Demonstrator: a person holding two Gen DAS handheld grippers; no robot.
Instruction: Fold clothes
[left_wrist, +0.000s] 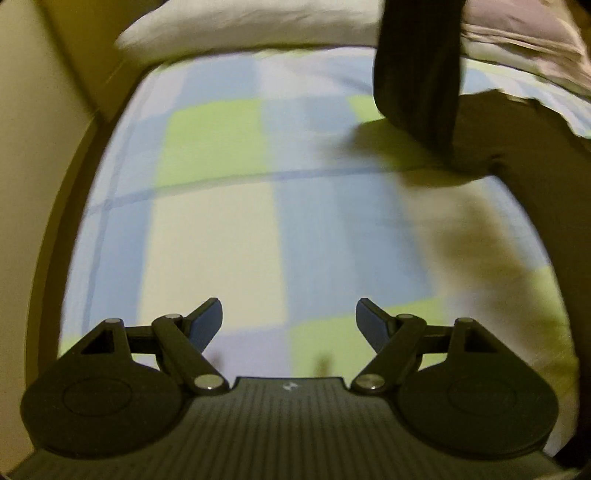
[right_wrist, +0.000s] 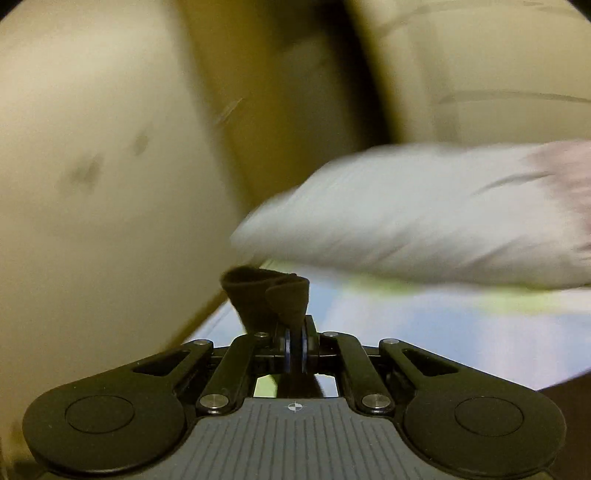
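Right gripper (right_wrist: 294, 345) jaws clamped on a bunch of dark garment (left_wrist: 417, 74), lifted off the bed (left_wrist: 221, 221); left gripper (left_wrist: 289, 321) jaws apart, empty, garment ahead-right of them. No fold visible yet; all folding left

Each gripper is matte black: the left gripper (left_wrist: 289, 321) and right gripper (right_wrist: 294, 345) share round side discs, slotted link arms with silver screws, blue-faced fingers (left_wrist: 207, 325), and a ribbed grey deck bearing a small crosshair mark.
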